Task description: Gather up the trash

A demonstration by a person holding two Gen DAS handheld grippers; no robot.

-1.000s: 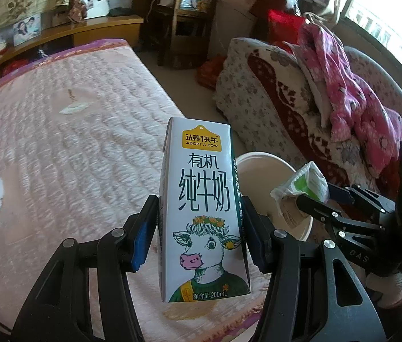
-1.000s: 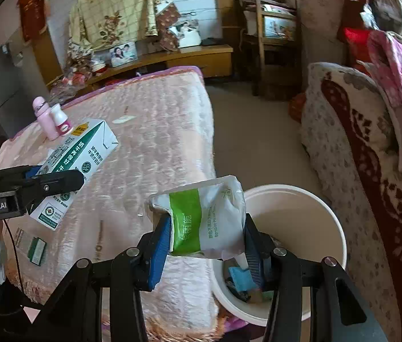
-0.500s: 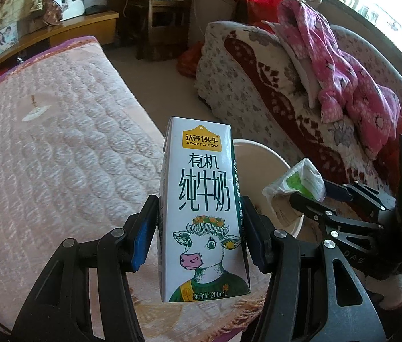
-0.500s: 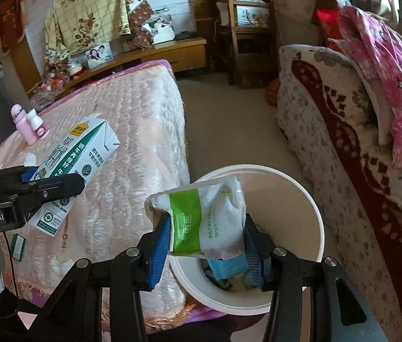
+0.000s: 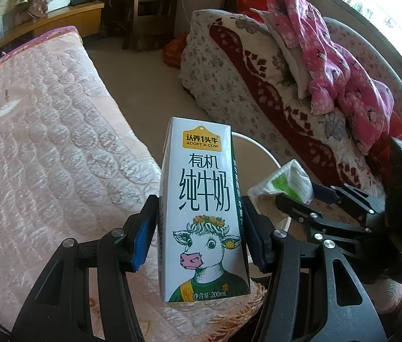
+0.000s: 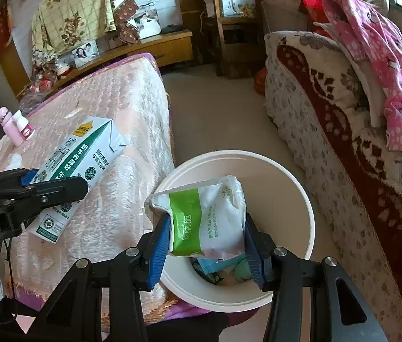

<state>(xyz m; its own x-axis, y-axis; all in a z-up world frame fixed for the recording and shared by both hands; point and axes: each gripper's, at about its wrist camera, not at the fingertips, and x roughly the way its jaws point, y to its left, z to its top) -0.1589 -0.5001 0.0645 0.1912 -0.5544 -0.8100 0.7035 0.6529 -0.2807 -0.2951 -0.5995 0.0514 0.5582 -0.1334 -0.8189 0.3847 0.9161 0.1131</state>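
Observation:
A white milk carton (image 5: 203, 208) with a cartoon cow stands upright between the blue pads of my left gripper (image 5: 199, 233), which is shut on it; the carton (image 6: 78, 168) shows again over the bed edge in the right wrist view. My right gripper (image 6: 206, 245) is shut on a white and green tissue packet (image 6: 203, 219), held over the mouth of the white round bin (image 6: 292, 188). Crumpled wrappers lie at the bin's bottom. In the left wrist view the packet (image 5: 286, 182) hangs over the bin rim (image 5: 258, 145), mostly hidden behind the carton.
A bed with a pink quilted cover (image 5: 44, 148) lies on the left, two small pink bottles (image 6: 15, 125) on it. A floral sofa (image 6: 343, 131) with pink clothes (image 5: 329, 48) stands on the right. Bare floor (image 6: 218, 108) runs between them, with a wooden chair (image 6: 229, 22) behind.
Both grippers have moved toward the bin and lower. The bin now looks larger and sits under the packet; the carton has come from over the bed to its edge.

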